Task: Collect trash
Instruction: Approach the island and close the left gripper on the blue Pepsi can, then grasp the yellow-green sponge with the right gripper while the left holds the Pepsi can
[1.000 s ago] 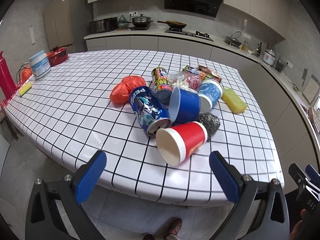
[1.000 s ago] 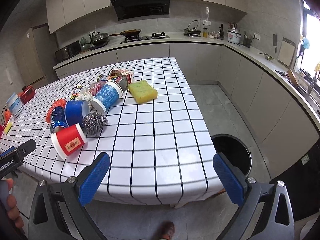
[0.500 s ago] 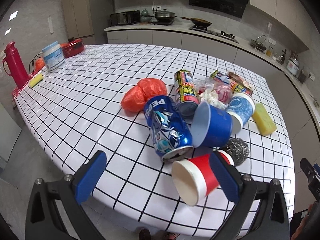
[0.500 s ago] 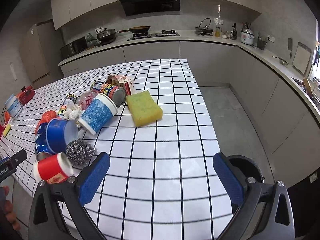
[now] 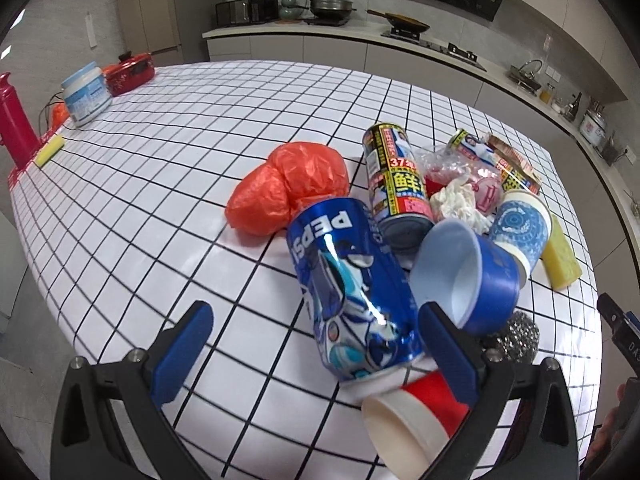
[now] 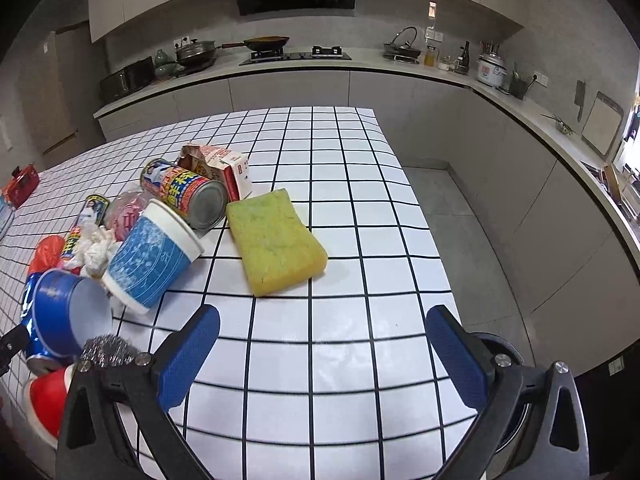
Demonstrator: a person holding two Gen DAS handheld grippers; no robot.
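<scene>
Left gripper (image 5: 314, 344) spread wide, blue pads apart, nothing clamped; hovering low over the near edge of the white black-gridded tablecloth (image 5: 160, 184). Right pad (image 5: 448, 354) just in front of the crushed blue Pepsi can (image 5: 352, 288), lying on its side between the pads' line and the pile; contact not clear. Below that pad, red paper cup with white rim (image 5: 412, 420), tipped over, mouth toward the camera. Just beyond, dark-blue plastic cup (image 5: 468, 276) on its side against the can, steel-wool scouring ball (image 5: 516, 336) tucked beside it. Further back, crumpled orange plastic bag (image 5: 288, 188) touching the can's far end, upright-printed yellow-and-black tin can (image 5: 396, 184) lying down, crumpled white tissue (image 5: 460, 204), blue-patterned paper cup (image 5: 520, 228), yellow sponge (image 5: 562, 260) at the table's right edge. Far left corner: red thermos bottle (image 5: 14, 120), white tub with blue label (image 5: 86, 94), red lidded pot (image 5: 130, 74).

Right gripper (image 6: 322, 354) likewise wide open and empty-handed, poised above bare cloth. Nearest ahead, same yellow sponge (image 6: 274, 240), flat, apart from both pads. Left of it, blue-patterned paper cup (image 6: 152, 254) on its side, second yellow-labelled tin can (image 6: 188, 194), torn red-and-white carton (image 6: 218, 168) behind. Round dark trash bin (image 6: 500, 354) on the floor past the table's right corner, partly hidden by the right finger.
</scene>
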